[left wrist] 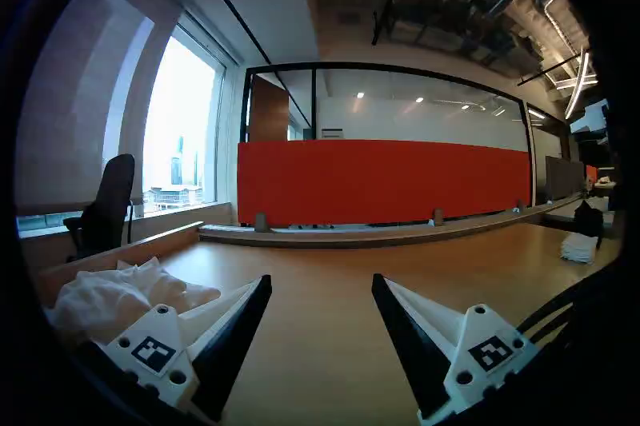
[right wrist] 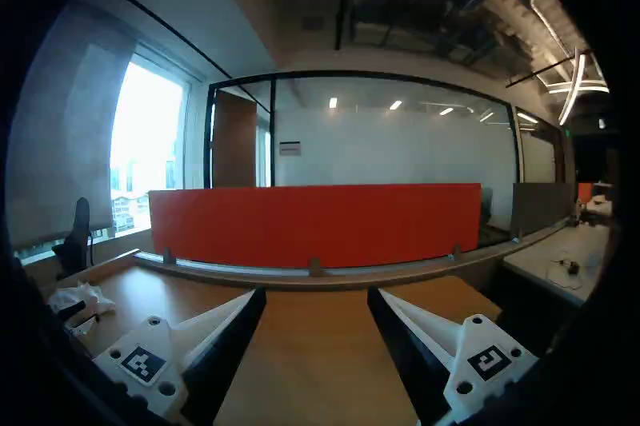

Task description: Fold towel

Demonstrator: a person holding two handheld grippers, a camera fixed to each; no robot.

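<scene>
Towel [left wrist: 120,298]: white, crumpled heap on desk [left wrist: 320,354], far left, just beside left finger.
Left gripper [left wrist: 320,290]: fingers spread, nothing between.
White stack [left wrist: 578,247]: far right on desk.
Right gripper [right wrist: 316,302]: spread wide, empty, above desk.

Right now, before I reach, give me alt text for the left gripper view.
The left gripper is open and empty over a wooden desk, with a crumpled white towel lying just left of it. A red divider runs along the desk's far edge; folded white cloths sit far right.
</scene>
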